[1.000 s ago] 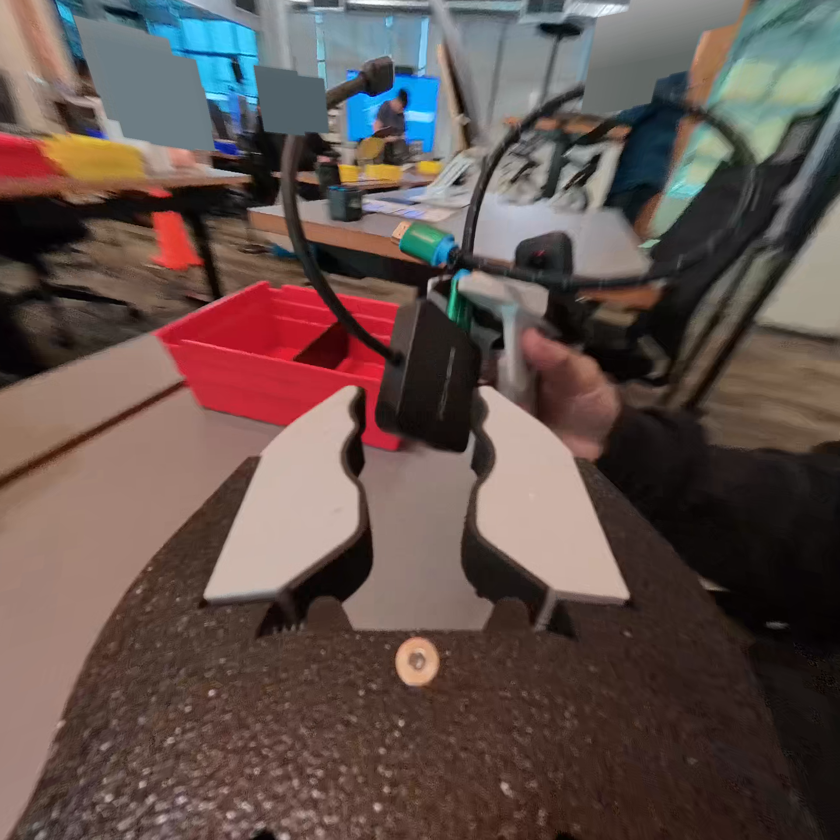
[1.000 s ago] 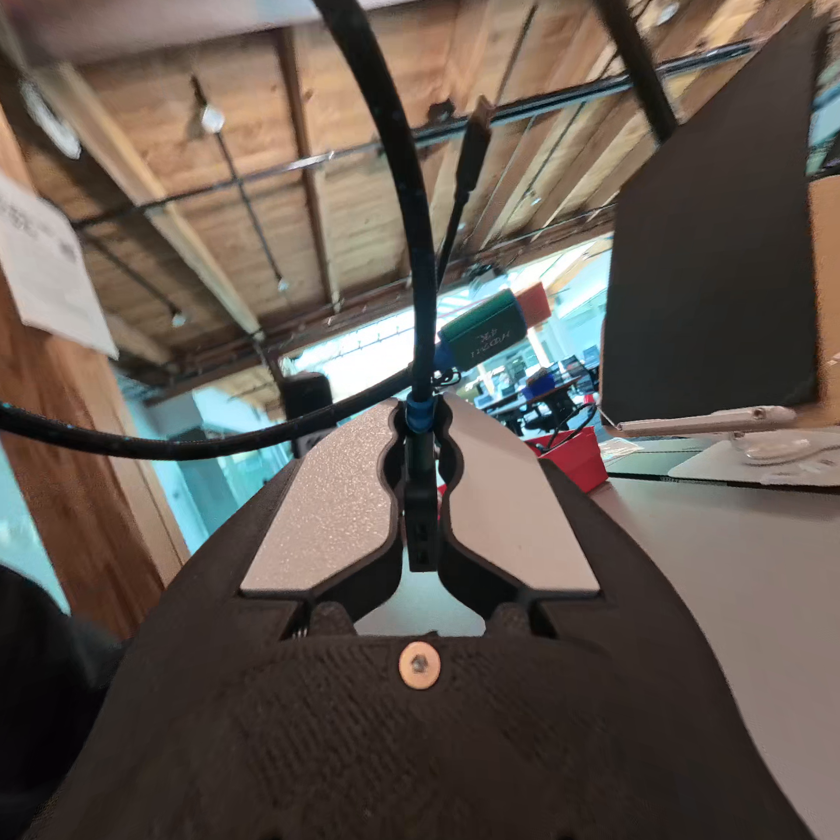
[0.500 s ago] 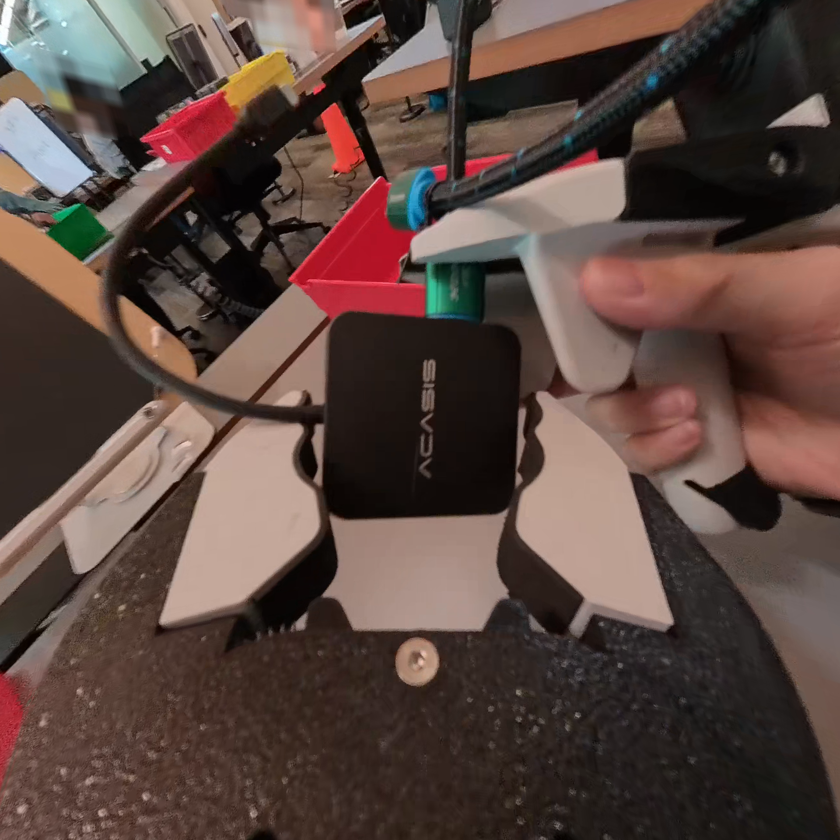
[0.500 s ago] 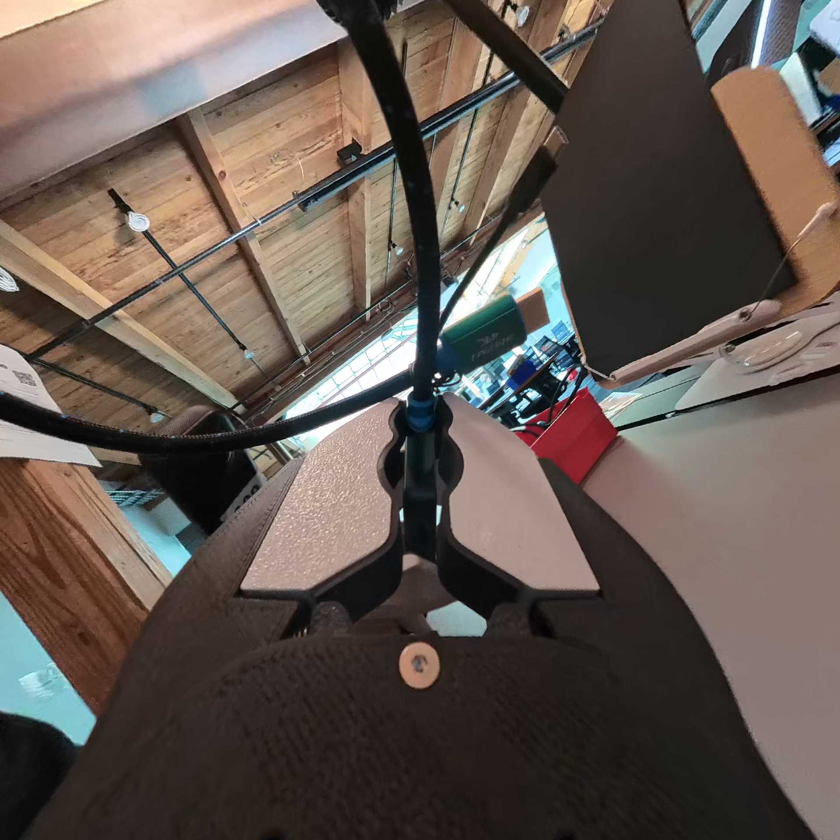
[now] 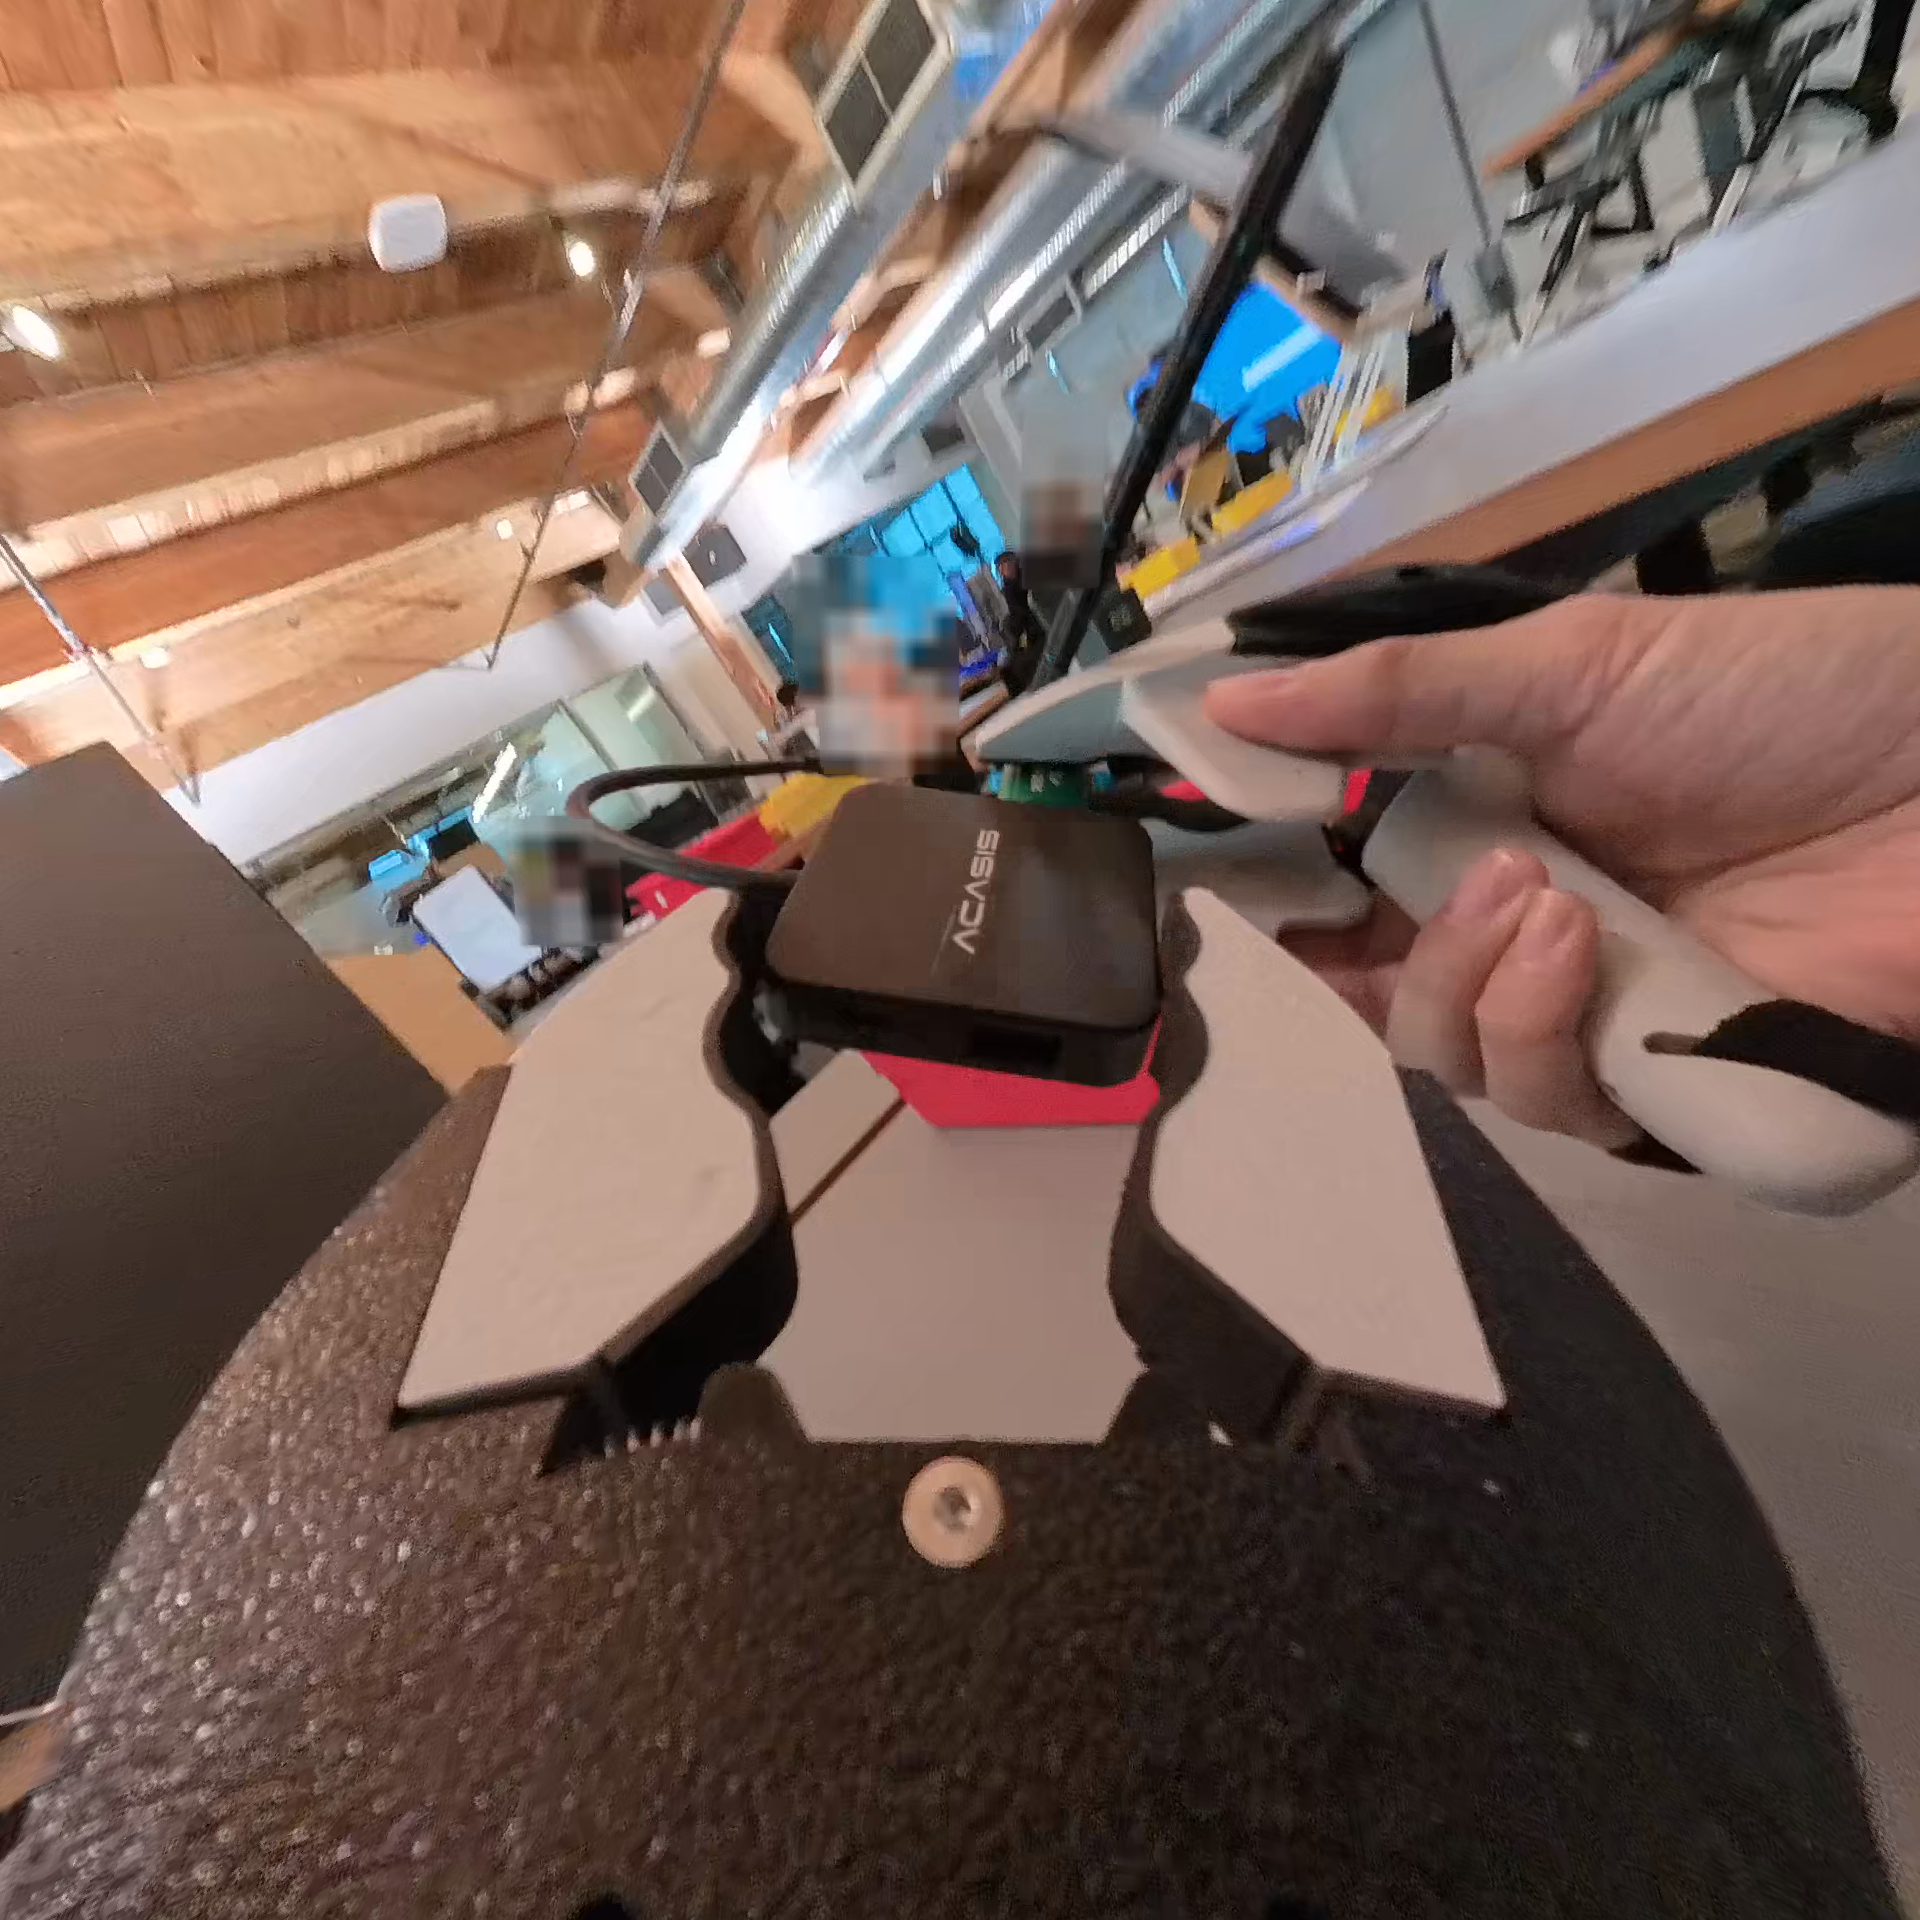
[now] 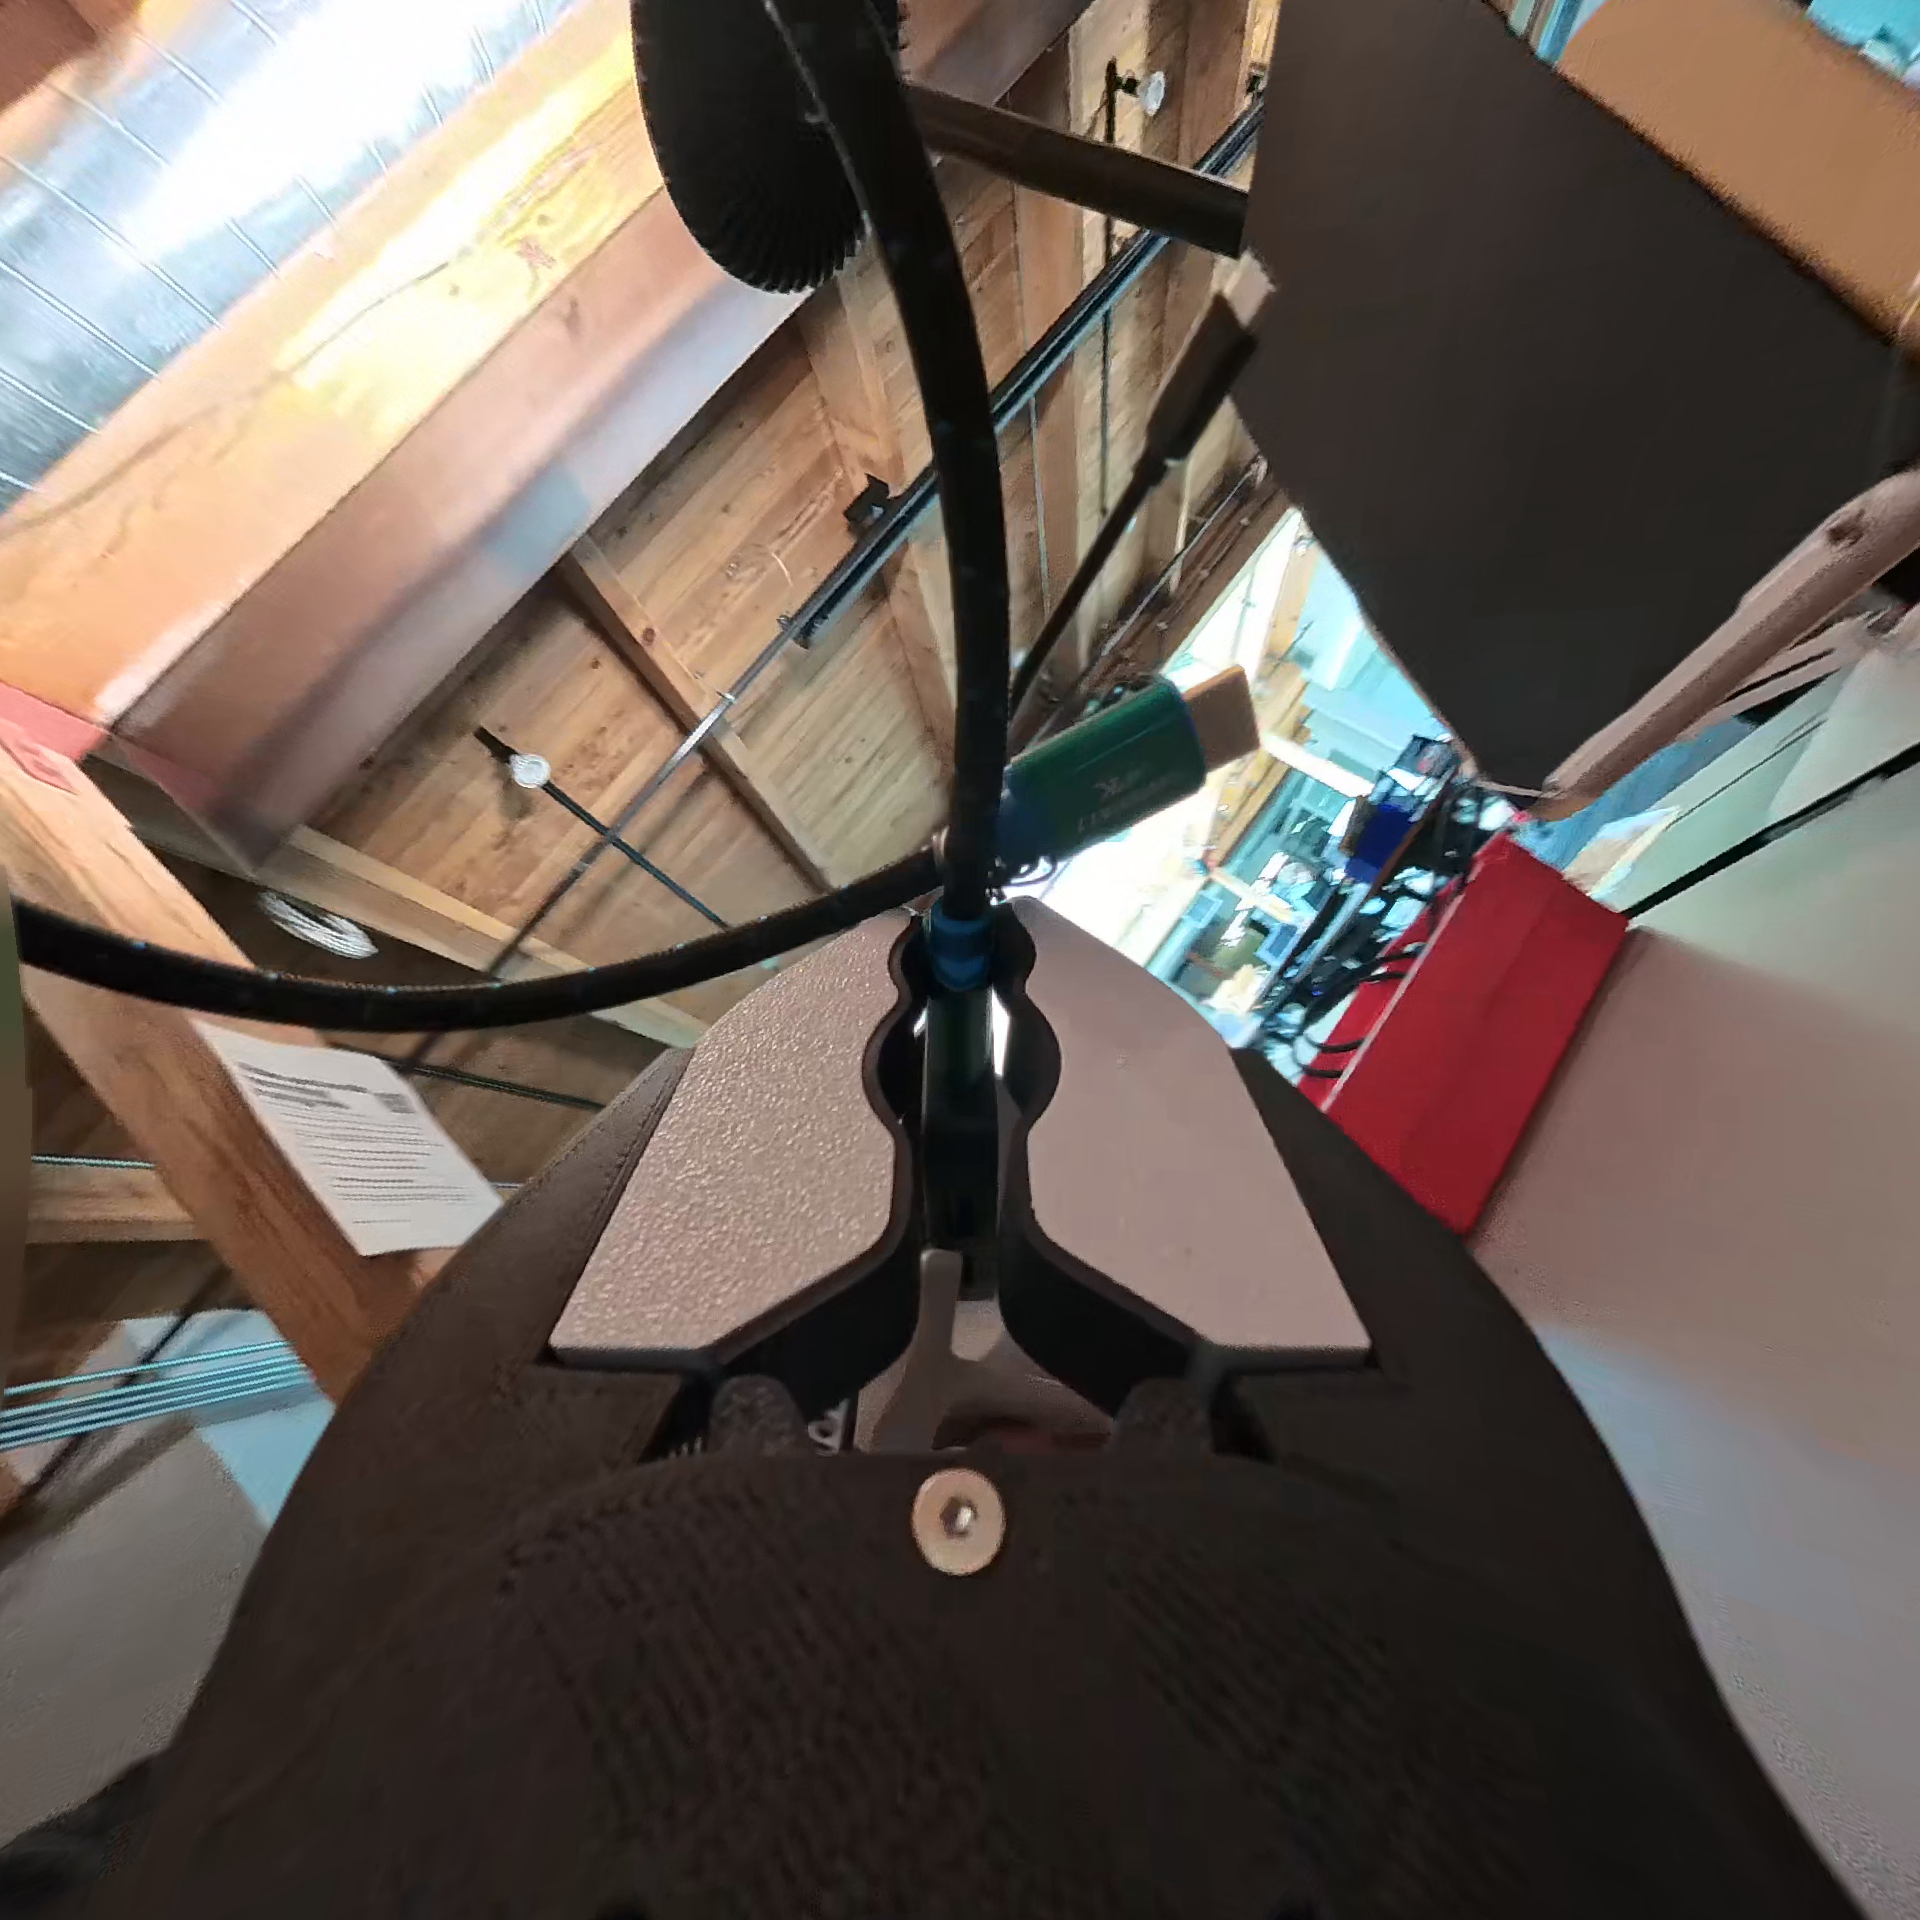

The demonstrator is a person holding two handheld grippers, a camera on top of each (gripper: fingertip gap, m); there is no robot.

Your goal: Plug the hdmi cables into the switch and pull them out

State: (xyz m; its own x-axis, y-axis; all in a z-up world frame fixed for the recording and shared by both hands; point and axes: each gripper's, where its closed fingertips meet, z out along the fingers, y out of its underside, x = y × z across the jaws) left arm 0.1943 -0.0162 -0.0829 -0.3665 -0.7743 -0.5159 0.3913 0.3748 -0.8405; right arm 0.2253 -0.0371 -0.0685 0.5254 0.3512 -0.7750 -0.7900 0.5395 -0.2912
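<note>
Two grippers are at work: the left gripper (image 5: 961, 971) holds the black switch (image 5: 971, 914) clamped by its sides between grey fingers (image 5: 613, 1164), aloft over the pale table (image 5: 935, 1226) and a red bin (image 5: 1023, 1101), white lettering on its lid. At its far edge a green HDMI plug (image 5: 1039, 784) meets the switch, half hidden under the right gripper (image 5: 1174, 717) and the hand (image 5: 1662, 810) holding it, so how deep it sits is unclear. The right gripper (image 6: 961, 982) is clamped on that plug (image 6: 958, 1081) with the braided cable (image 6: 966, 582) rising ceilingward, a second green plug (image 6: 1107, 774) hangs free beyond, and a printed sheet (image 6: 358, 1148) on a wooden post is too blurred to read.
</note>
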